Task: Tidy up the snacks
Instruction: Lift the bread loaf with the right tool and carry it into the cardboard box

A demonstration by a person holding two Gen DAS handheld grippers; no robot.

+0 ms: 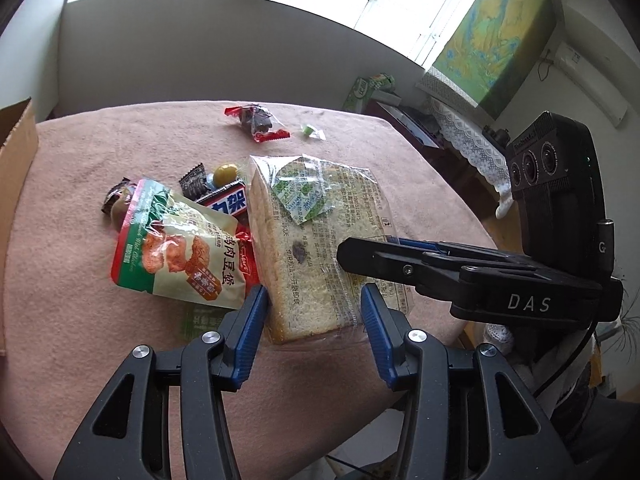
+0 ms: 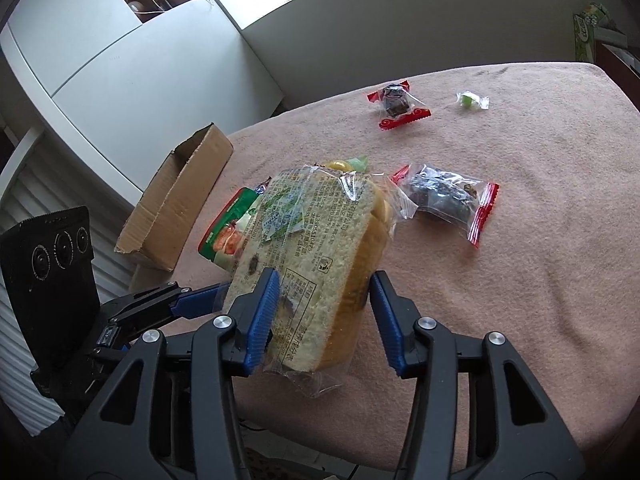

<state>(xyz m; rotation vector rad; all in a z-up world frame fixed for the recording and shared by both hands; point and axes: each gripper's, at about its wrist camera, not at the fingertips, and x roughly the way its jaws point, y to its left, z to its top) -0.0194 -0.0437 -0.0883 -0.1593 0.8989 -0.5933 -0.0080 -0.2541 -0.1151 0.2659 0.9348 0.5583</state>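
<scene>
A clear-wrapped block of sliced bread (image 1: 312, 240) (image 2: 312, 232) hangs tilted just above the pink tablecloth, near the table's front edge. My left gripper (image 1: 314, 292) straddles its near end, blue pads against both sides. In the right wrist view, the left gripper (image 2: 218, 300) reaches in from the left and touches the bread's printed face. My right gripper (image 2: 325, 278) holds the same end, one pad on the printed face and the other at the crust side. In the left wrist view, the right gripper (image 1: 348, 250) lies across the bread's top. A green-and-red snack pouch (image 1: 180, 256) (image 2: 228, 236) lies just left of the bread.
A dark chocolate bar (image 1: 226, 202) and small wrapped candies sit behind the pouch. Red-ended packets (image 1: 258, 122) (image 2: 448, 200) and a green candy (image 1: 310, 131) (image 2: 470, 100) lie farther back. An open cardboard box (image 2: 176, 200) (image 1: 16, 184) stands at the table's left edge.
</scene>
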